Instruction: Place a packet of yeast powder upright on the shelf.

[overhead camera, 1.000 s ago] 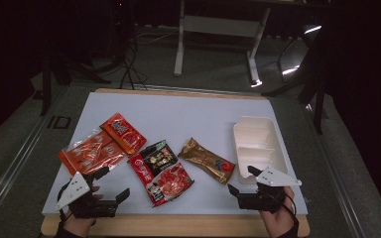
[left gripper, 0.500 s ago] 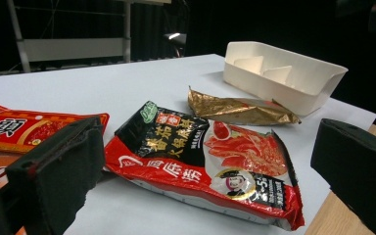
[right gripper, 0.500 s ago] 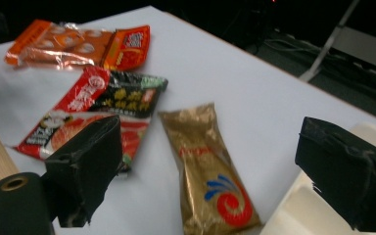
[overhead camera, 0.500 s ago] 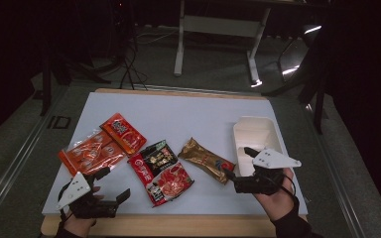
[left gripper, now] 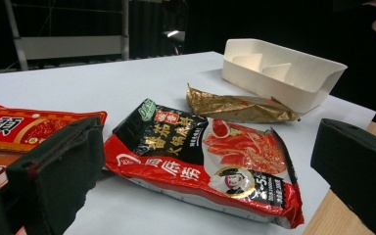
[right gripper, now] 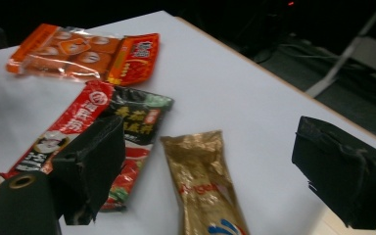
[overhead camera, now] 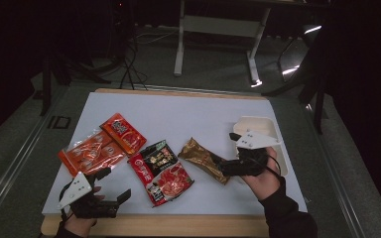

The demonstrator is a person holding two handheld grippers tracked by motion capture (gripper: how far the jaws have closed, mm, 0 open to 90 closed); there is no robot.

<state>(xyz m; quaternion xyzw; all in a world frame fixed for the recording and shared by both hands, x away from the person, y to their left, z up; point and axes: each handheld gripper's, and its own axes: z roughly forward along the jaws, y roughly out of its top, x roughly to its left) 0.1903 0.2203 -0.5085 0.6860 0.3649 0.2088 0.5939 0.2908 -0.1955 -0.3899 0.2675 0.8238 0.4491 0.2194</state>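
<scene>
In the high view the right tongs [overhead camera: 221,164] sit at centre right of the frame, jaws apart, their tips at the near end of the gold packet [overhead camera: 203,159], which lies on the white table [overhead camera: 188,114] just left of the cream tray [overhead camera: 265,126]; I judge this the approach to a pick, with nothing gripped yet. The left tongs [overhead camera: 114,186] rest at lower left, jaws apart and empty, below the orange packets. Counted there: four packets (a clear orange one [overhead camera: 87,156], a small orange one [overhead camera: 124,133], a red-and-black one [overhead camera: 161,171] and the gold one) and one tray. In the left gripper view, the red-and-black packet [left gripper: 210,161] lies mid-frame between the spread jaws, the gold packet [left gripper: 235,107] behind it and the divided tray [left gripper: 293,73] at upper right. In the right gripper view the gold packet [right gripper: 203,188] lies at lower centre between the wide jaws; the next move probably calls for lowering over its end, closing, then carrying it to the tray
</scene>
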